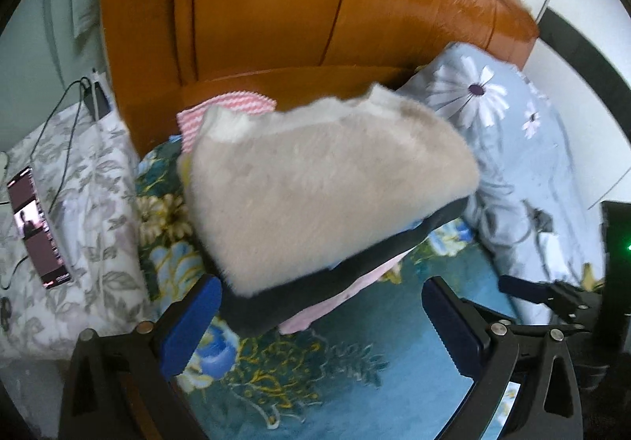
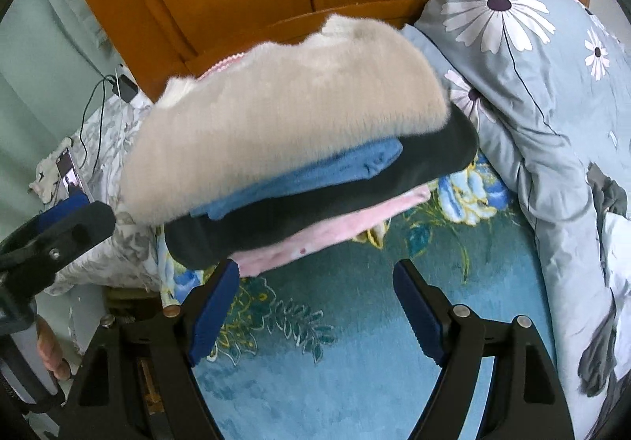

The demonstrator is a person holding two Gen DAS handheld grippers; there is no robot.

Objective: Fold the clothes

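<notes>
A stack of folded clothes lies on the teal floral bedspread [image 1: 355, 353] near the headboard. On top is a fluffy beige sweater [image 1: 315, 187], also in the right wrist view [image 2: 284, 112]. Under it lie a blue garment [image 2: 315, 171], a black garment [image 2: 355, 187] and a pink one [image 2: 315, 242]. A pink striped piece [image 1: 224, 108] sits behind the stack. My left gripper [image 1: 319, 317] is open and empty just in front of the stack. My right gripper [image 2: 315, 306] is open and empty, also in front of the stack.
An orange wooden headboard [image 1: 276, 6] stands behind the stack. A blue-grey daisy quilt [image 2: 532, 85] lies to the right. A grey floral pillow [image 1: 79, 183] with a lit phone [image 1: 37, 227] and cables lies to the left. The other gripper [image 2: 59, 234] shows at the left edge.
</notes>
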